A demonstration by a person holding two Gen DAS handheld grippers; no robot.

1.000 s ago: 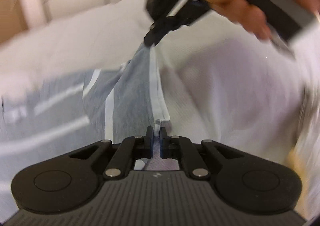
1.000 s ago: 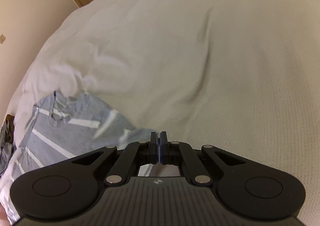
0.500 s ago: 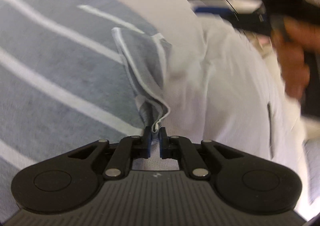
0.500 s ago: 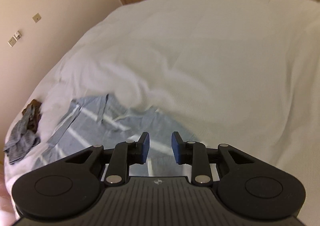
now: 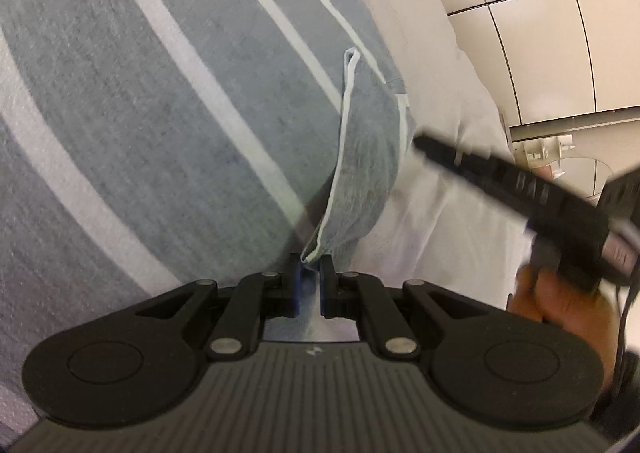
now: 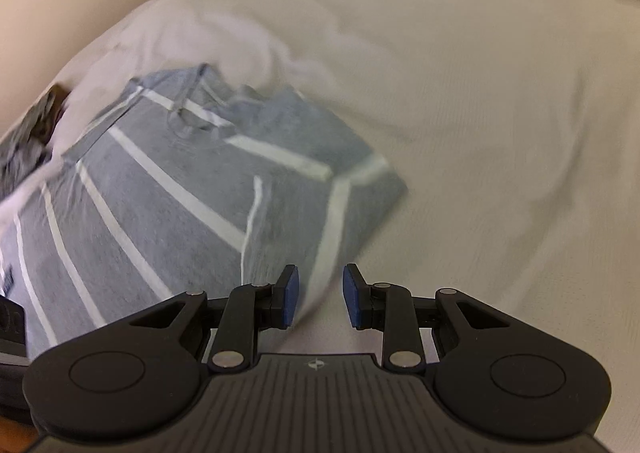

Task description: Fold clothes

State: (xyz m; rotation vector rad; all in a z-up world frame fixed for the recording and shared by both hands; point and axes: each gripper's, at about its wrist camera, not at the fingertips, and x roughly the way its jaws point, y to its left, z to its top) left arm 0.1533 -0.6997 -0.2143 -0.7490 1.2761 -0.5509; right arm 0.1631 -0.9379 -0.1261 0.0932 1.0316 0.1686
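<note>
Left wrist view: my left gripper (image 5: 308, 277) pinches the soft, limp striped shirt (image 5: 160, 113) at its hem; my right gripper (image 6: 317, 291) gapes empty.

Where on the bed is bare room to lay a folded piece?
Bare white bedcover right of and beyond the grey striped shirt. Crowded on the left: the shirt, and a dark garment pile at the bed's left edge.

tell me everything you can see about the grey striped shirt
The shirt is grey knit, seemingly jersey, with thin white stripes and white-edged hems. It lies spread on the white bedcover, neckline away from the right camera, one side folded inward over the body. The left gripper pinches a white-trimmed edge, lifting a narrow flap. The right gripper is open above its near edge, not touching.
</note>
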